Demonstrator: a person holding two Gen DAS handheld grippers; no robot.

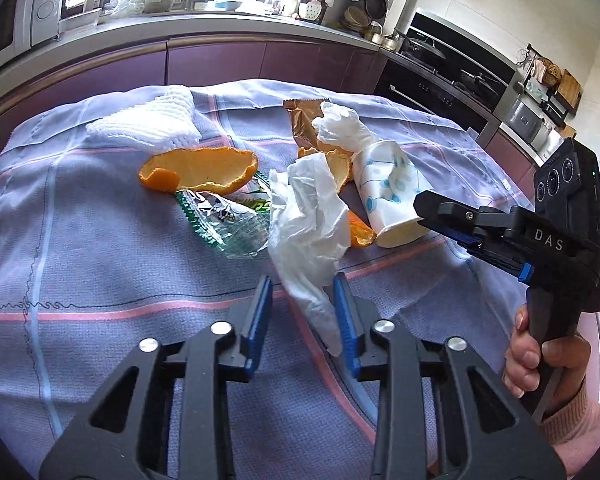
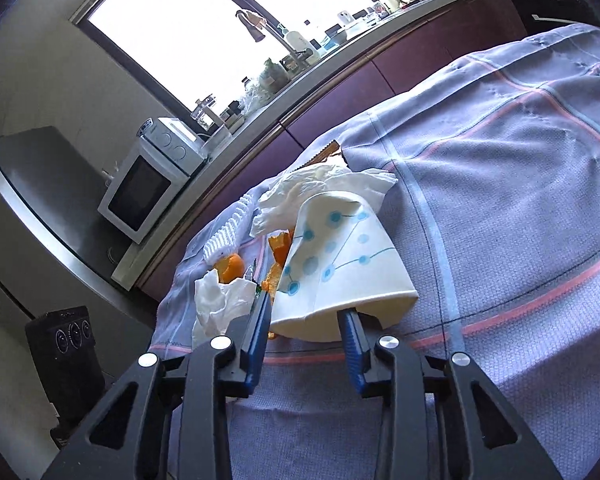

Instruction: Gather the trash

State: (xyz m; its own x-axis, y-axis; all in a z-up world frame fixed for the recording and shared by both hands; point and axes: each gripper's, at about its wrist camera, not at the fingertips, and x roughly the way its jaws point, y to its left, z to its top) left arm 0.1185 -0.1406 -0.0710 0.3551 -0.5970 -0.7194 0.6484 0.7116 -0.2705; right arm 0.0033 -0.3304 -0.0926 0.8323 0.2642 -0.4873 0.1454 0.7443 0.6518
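A: Left gripper [image 1: 303, 300]?
B: Over the checked cloth [image 1: 100, 280] on the tabletop, pointing down. A crumpled white tissue [image 1: 306, 232] has its tail between the blue pads [image 1: 346, 320]. It lies against the right-hand pad; the other pad stands clear of it, so no clamp yet.

A: Right gripper [image 2: 306, 316]?
B: On the paper cup [image 2: 336, 276], white with blue dots, lying on its side. One finger is inside the bottom recess, the other along the outer wall. Pads look pressed on the wall, so clamped on the cup. In the left wrist view a hand [image 1: 540, 356] holds its handle at the right.

A: Rest of the trash?
B: All in a heap mid-cloth. Big orange peel [image 1: 200, 170], green-and-clear wrapper [image 1: 224, 216] just under it, brown foil wrapper [image 1: 304, 120] behind, second tissue [image 1: 342, 126] stuffed at the cup's mouth, smaller peel bits beside the cup. White foam fruit net [image 1: 148, 124] sits apart at the far left.

A: Background?
B: Kitchen counter, microwave [image 2: 148, 192], window.
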